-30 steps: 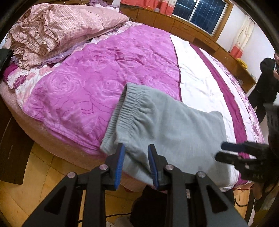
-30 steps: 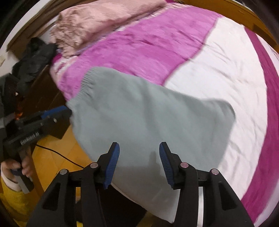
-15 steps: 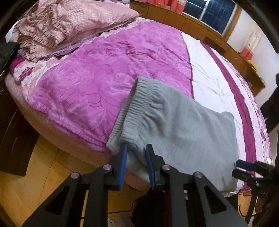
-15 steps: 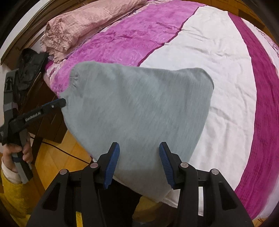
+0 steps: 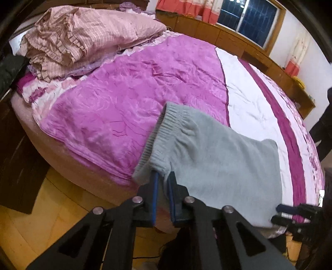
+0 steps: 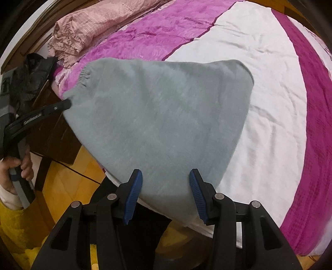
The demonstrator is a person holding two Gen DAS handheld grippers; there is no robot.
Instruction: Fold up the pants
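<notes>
Grey folded pants [image 5: 215,164] lie at the near edge of the bed, ribbed waistband [image 5: 159,133] to the left. My left gripper [image 5: 162,178] has its blue pads nearly closed on the near corner of the waistband. In the right wrist view the pants [image 6: 166,116] fill the middle, and the left gripper [image 6: 66,102] touches their left corner. My right gripper [image 6: 165,182] is open and empty, its pads straddling the near edge of the pants. It shows in the left wrist view [image 5: 279,211] at the pants' right end.
The bed has a purple quilt [image 5: 128,99] and a white sheet [image 6: 269,103]. Pink checked bedding [image 5: 83,31] is piled at the head. A dark wooden cabinet [image 6: 60,137] stands by the bed on the wooden floor [image 5: 41,218]. Wooden ledge and window [image 5: 249,18] lie behind.
My left gripper has closed from open onto the waistband corner. The right gripper has drawn back toward the pants' near edge and stays open.
</notes>
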